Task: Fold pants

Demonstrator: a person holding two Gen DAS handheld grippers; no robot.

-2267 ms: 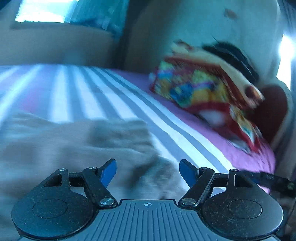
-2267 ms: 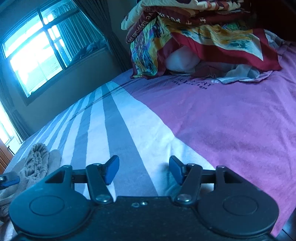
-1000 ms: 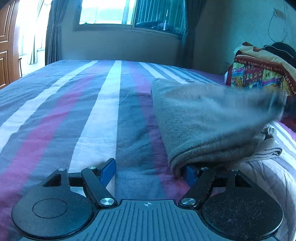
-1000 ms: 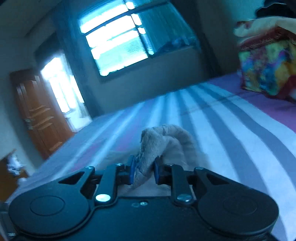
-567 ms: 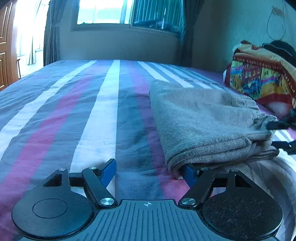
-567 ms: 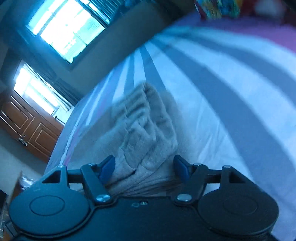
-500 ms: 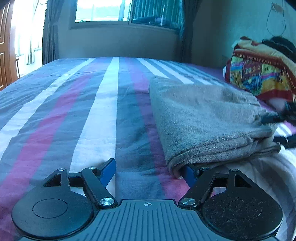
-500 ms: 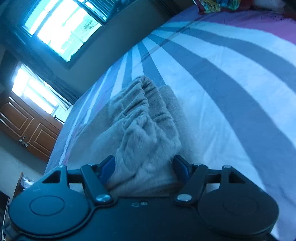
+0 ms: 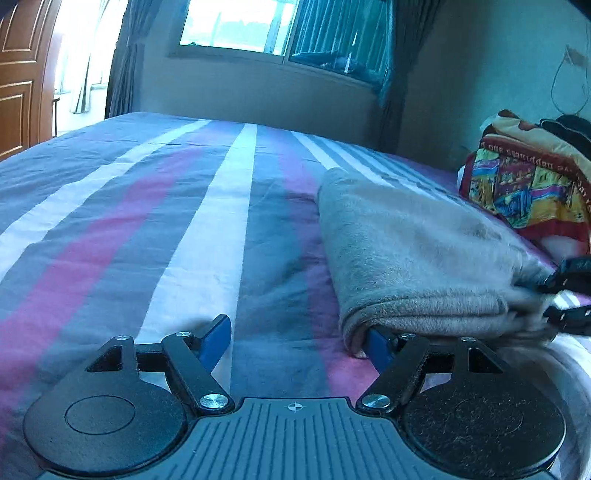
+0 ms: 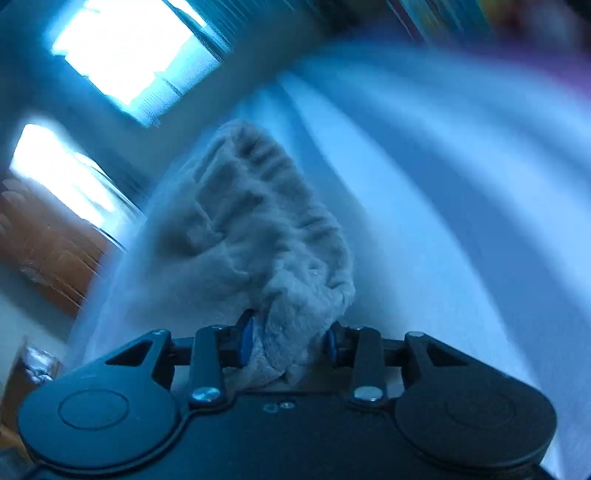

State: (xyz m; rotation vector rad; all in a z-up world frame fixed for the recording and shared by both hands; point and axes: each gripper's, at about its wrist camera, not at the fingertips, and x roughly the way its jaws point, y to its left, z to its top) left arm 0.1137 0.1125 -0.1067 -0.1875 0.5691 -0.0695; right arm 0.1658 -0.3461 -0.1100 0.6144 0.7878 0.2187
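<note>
Since a moment ago the right gripper (image 10: 286,341) has drawn its jaws in: half a second back they stood wide on either side of the bunched cloth, and now the two blue pads press into the gathered waistband of the grey pants (image 10: 255,229) from both sides, with a thick wad of fabric between them. That view has also gone blurred and tilted. On the other side little has changed; the left gripper (image 9: 299,341) sits where it was, low over the striped bedsheet (image 9: 166,229).

The pants (image 9: 413,251) lie folded into a long bundle on the right half of the bed, running from near to far. In the left wrist view the near folded edge rests over the right-hand blue finger (image 9: 376,345) of the left gripper, while the left-hand finger stands clear on bare sheet, well apart from the cloth. Those jaws are spread wide and nothing is squeezed between them. The right gripper (image 9: 569,295) shows at the far right edge of that view, black against the cloth, at the right end of the bundle.

Beyond the pants, to the far right, a heap of bright patterned blankets (image 9: 528,184) lies on the bed. A window (image 9: 280,26) fills the far wall, and a wooden door (image 9: 22,74) stands at the far left.
</note>
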